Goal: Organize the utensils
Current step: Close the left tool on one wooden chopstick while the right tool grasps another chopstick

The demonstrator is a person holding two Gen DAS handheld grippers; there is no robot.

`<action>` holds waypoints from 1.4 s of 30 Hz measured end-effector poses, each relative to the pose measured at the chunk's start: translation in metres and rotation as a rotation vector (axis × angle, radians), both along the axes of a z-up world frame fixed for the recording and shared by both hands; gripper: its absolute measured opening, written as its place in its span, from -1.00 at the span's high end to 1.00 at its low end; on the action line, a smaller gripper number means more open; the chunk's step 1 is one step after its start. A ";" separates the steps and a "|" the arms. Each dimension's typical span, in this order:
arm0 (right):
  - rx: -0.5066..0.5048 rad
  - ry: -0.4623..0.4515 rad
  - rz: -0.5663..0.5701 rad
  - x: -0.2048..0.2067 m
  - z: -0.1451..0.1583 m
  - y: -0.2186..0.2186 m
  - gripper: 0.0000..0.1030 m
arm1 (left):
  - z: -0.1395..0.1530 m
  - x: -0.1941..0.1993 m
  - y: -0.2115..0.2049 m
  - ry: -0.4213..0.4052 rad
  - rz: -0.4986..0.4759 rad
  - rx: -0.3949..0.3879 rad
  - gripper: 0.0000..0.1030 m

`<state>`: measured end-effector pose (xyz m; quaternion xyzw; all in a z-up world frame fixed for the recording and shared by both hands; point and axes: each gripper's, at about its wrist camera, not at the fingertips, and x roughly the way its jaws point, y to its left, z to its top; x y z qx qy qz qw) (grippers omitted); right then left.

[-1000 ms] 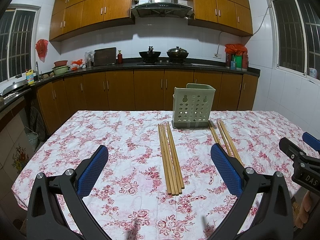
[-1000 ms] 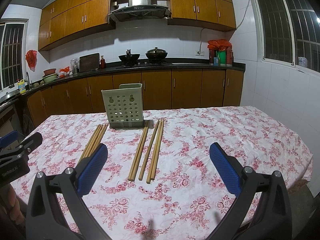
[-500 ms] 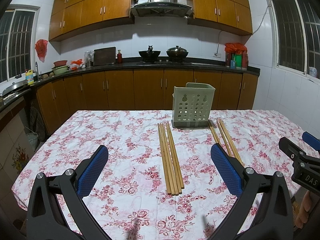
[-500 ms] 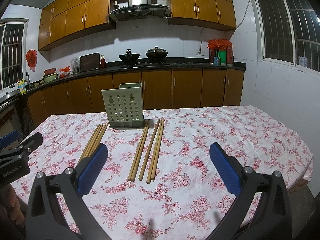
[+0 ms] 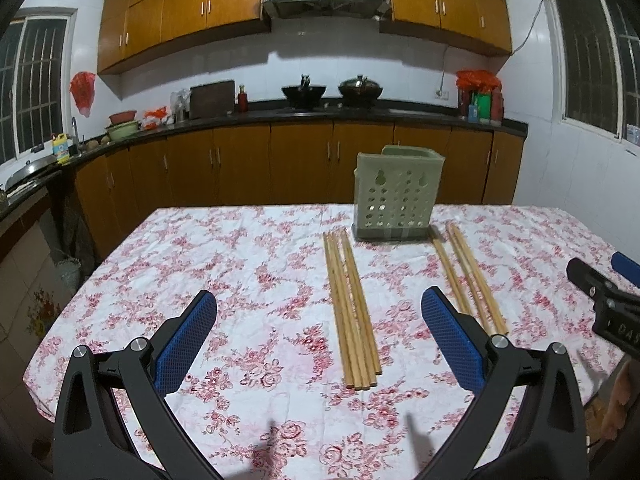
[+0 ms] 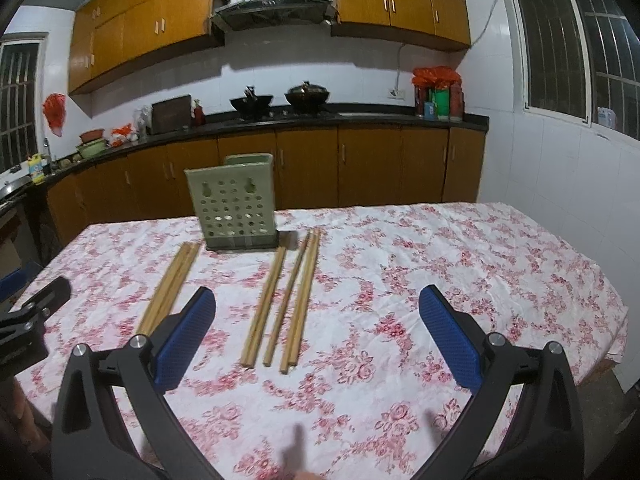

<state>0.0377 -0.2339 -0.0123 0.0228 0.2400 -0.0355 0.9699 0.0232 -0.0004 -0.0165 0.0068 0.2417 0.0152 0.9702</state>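
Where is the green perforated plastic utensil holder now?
The green perforated plastic utensil holder stands upright at the floral table's far middle, with the left chopstick bundle and right chopstick group on either side.

Wooden chopsticks (image 5: 354, 312) lie flat flanking upright green holder (image 5: 396, 200).

Right-hand bundle of bamboo chopsticks (image 5: 470, 280): lower ends hidden behind blue-padded left gripper finger (image 5: 450, 336). Pale green perforated plastic utensil holder (image 5: 396, 196): interior unseen. Worktop bottles: labels illegible.

The table (image 5: 248, 264) (floral cloth) carries a green holder (image 5: 396, 200) and two chopstick bundles (image 5: 354, 308) (image 5: 468, 276).
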 end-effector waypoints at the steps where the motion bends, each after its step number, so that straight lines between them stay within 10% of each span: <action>1: 0.009 0.028 -0.005 0.010 -0.004 -0.003 -0.93 | -0.001 0.003 0.002 0.010 0.008 -0.002 -0.97; 6: 0.051 0.162 -0.008 0.048 -0.024 -0.010 -0.84 | -0.012 0.028 0.017 0.083 0.041 -0.034 -0.91; 15: 0.152 0.385 0.033 0.110 -0.068 -0.013 0.37 | -0.047 0.072 0.020 0.264 0.017 -0.061 -0.19; 28: 0.104 0.440 0.041 0.135 -0.085 -0.006 0.82 | -0.069 0.098 0.013 0.371 -0.041 -0.107 0.25; 42: 0.109 0.429 0.013 0.134 -0.086 -0.018 0.83 | -0.074 0.105 0.005 0.404 -0.080 -0.094 0.54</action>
